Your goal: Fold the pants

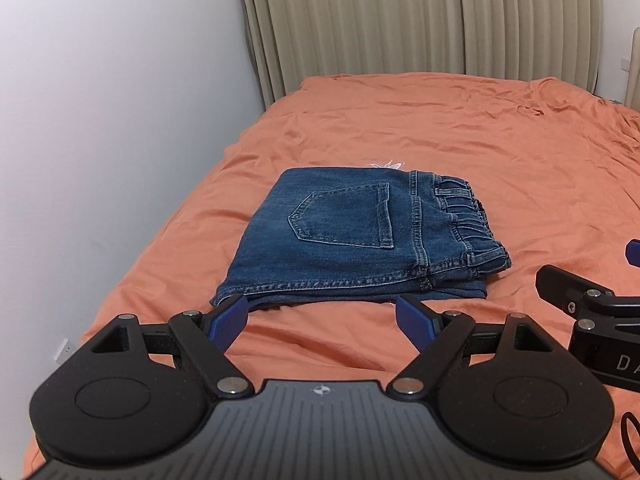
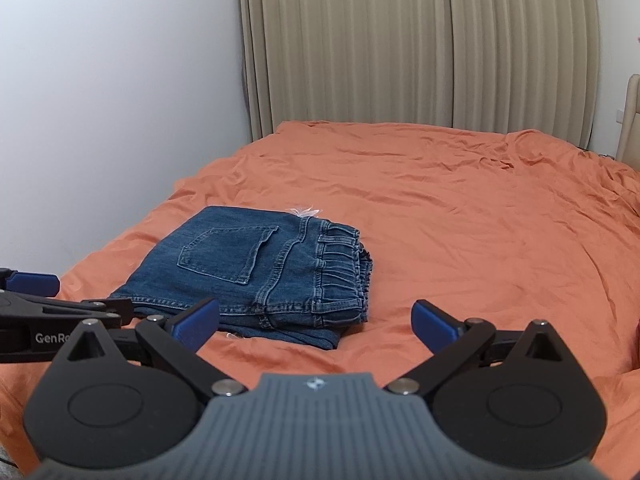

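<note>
Blue denim pants (image 1: 352,236) lie folded into a compact stack on the orange bed, back pocket up and the elastic waistband on the right. The same pants (image 2: 260,268) sit left of centre in the right wrist view. My left gripper (image 1: 320,316) is open just in front of the stack's near edge, nothing between its blue pads. My right gripper (image 2: 316,320) is open too, hovering at the stack's near right corner and holding nothing. In the left wrist view the right gripper's finger (image 1: 576,292) shows at the right edge.
The orange sheet (image 1: 460,140) is wrinkled and stretches far to the right and back. A white wall (image 1: 120,120) runs along the bed's left side, beige curtains (image 1: 400,20) hang behind it. A small white scrap (image 1: 386,165) lies at the pants' far edge.
</note>
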{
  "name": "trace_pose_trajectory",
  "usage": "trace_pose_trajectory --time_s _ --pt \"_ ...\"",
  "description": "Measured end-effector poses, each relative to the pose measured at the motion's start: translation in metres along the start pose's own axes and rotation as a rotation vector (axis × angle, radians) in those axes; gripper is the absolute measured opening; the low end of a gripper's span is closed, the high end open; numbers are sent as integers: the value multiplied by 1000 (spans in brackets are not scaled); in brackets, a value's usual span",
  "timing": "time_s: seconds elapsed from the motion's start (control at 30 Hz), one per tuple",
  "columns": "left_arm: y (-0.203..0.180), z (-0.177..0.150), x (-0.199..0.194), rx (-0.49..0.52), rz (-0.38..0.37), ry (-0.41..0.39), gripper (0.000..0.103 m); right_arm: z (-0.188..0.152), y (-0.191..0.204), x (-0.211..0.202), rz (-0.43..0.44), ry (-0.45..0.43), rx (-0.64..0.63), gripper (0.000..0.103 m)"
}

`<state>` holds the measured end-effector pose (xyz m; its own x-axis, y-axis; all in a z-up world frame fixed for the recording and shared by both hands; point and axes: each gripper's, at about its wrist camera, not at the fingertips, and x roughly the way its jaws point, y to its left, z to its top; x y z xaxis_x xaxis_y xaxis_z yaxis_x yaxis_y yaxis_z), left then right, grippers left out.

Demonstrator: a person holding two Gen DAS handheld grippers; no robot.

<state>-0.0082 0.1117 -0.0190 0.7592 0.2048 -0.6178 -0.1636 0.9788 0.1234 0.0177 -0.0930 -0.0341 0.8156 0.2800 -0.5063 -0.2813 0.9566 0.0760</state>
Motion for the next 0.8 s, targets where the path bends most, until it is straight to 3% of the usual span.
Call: trace_pose_trajectory --time_s 0.8 --pt "2 -1 -1 -1 -5 4 98 1 0 -2 5 3 7 98"
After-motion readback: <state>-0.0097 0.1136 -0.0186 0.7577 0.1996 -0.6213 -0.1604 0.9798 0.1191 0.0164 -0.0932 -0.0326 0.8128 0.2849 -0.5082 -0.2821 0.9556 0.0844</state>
